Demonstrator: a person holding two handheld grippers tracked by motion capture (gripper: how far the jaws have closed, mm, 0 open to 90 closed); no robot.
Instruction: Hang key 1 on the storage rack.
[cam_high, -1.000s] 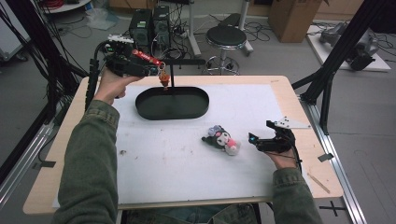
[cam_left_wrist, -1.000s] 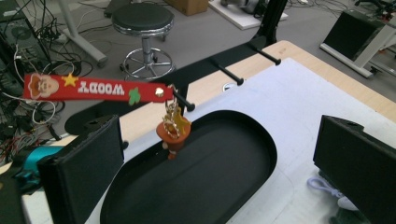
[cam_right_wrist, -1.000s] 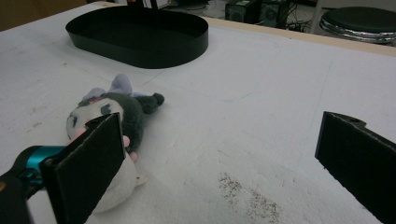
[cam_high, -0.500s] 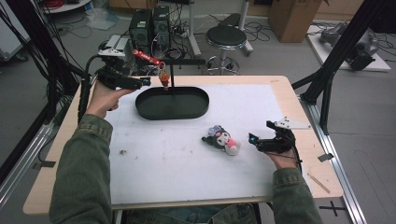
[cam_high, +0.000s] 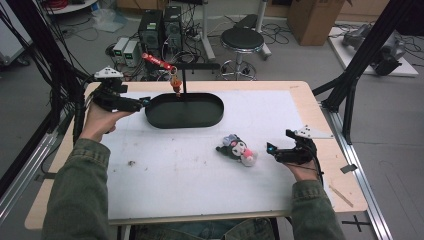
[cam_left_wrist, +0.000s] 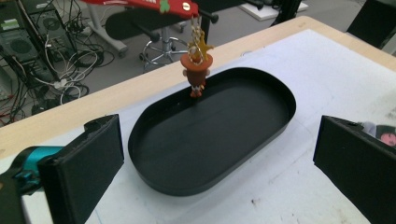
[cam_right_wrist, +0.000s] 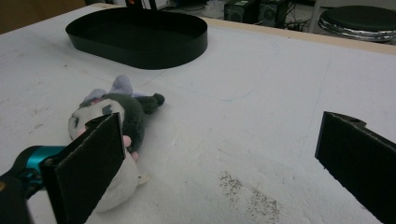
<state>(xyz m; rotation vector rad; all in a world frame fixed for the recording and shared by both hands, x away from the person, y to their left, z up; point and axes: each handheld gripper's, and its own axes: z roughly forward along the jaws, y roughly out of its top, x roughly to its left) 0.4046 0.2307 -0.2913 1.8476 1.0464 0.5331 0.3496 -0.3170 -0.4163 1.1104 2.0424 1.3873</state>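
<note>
High view: the left gripper (cam_high: 142, 102) sits at the left end of the shallow black oval plastic tray (cam_high: 210, 116), its tip just beside the tray's rim, held in the person's left hand (cam_high: 100, 120). Jaws stand wide apart, nothing between them; the left gripper view looks over the bare tray floor between the two black jaws. A small orange-hatted figurine charm (cam_left_wrist: 196, 70) hangs by a gold chain from a red strap (cam_left_wrist: 140, 3) and dangles just above the tray's far rim; whether its feet touch the rim cannot be told. The right gripper (cam_high: 280, 151) rests low on the white-covered bench (cam_high: 180, 180) toward the right edge, held in the right hand (cam_high: 304, 170), pointing left at a small black, white and pink plush toy with lilac ears (cam_high: 236, 149). Jaws apart here too. In the right gripper view the plush lies on its side on the bench, partly behind one jaw and not between the jaws. Plush and tray are well apart. A round black stool (cam_high: 242, 39) stands on the floor beyond the bench.
</note>
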